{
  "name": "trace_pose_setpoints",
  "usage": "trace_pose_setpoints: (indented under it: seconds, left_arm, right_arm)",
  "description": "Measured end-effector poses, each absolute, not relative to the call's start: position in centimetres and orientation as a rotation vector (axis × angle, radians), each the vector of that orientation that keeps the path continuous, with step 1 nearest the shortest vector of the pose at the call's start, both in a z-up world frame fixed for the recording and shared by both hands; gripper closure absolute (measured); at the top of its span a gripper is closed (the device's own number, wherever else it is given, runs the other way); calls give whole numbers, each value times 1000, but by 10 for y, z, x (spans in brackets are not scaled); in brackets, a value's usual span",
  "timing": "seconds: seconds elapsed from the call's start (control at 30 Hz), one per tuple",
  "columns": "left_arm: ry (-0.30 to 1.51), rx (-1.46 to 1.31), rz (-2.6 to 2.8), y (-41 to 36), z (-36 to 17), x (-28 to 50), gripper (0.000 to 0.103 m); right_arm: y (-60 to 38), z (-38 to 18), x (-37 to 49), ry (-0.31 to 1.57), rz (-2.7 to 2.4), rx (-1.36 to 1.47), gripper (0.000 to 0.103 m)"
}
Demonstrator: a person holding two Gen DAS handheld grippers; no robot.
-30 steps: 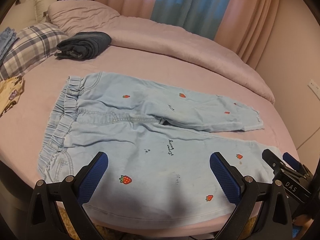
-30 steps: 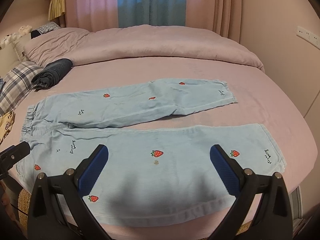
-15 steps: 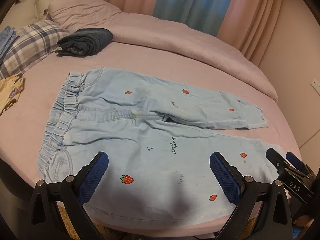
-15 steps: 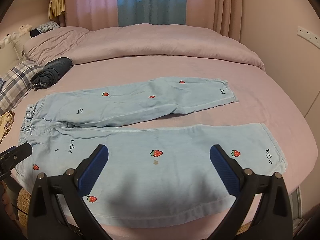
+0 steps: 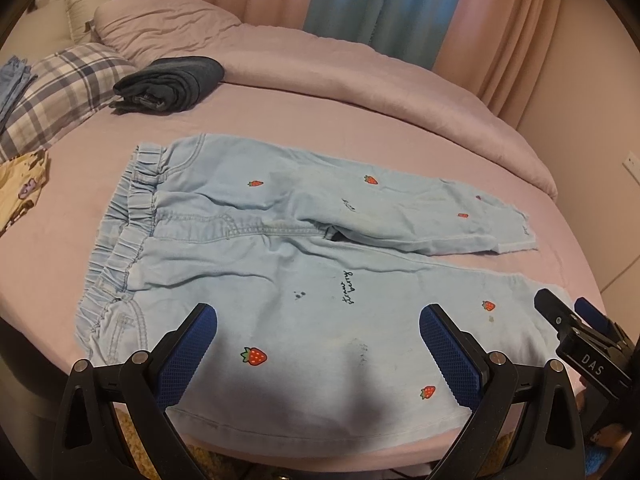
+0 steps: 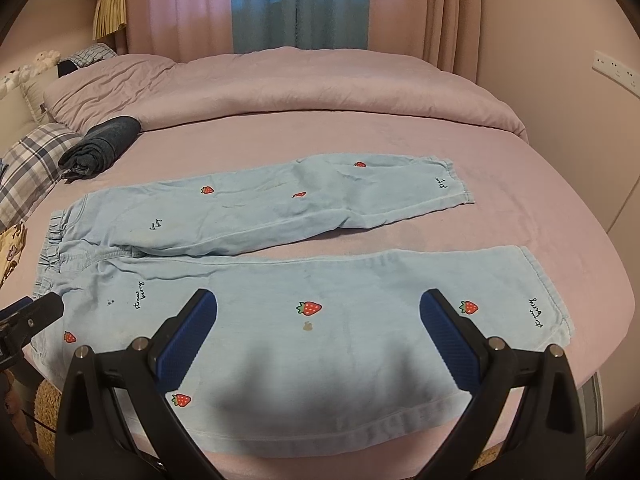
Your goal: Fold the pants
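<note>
- The light-blue strawberry-print pants [image 5: 248, 264] lie flat and unfolded on the pink bed [image 5: 320, 120], waistband toward the pillow end and both legs stretched toward the opposite edge.
- The elastic waistband [image 5: 128, 220] is gathered and slightly rumpled; the two legs part from the crotch, with a strip of pink sheet showing between them nearer the hems.
- The far leg [image 6: 320, 196] is a little creased and its hem sits short of the near leg's hem [image 6: 548, 292], which lies close to the bed's edge.
- The left gripper [image 5: 318, 340] hovers above the near leg at the thigh, jaws spread wide and holding nothing.
- The right gripper [image 6: 318, 336] hovers over the near leg further toward the hem, jaws likewise spread wide and empty.
- Each gripper shows at the edge of the other's view, so the two sit side by side along the near edge of the bed.
- A folded dark denim garment [image 5: 170, 84] rests well apart from the pants, beside a plaid pillow [image 5: 56, 88].
- A rumpled pink duvet [image 6: 300, 84] is piled along the far side, under pink and blue curtains [image 6: 300, 4].
</note>
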State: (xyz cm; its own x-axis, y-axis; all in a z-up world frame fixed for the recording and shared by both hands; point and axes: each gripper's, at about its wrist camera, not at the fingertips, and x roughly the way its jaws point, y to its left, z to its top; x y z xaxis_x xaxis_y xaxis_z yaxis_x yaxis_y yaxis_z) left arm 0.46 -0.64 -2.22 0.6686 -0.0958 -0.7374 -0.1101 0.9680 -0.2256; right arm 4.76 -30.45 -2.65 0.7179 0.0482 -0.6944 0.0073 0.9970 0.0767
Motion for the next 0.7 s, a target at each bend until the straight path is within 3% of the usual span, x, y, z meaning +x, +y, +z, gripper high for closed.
trace_pose_setpoints:
  seconds: [0.7]
  left_arm:
    - [851,-269,18,-4,-21,4,1]
  right_arm:
    - [-307,-25,45,769,23,74,1]
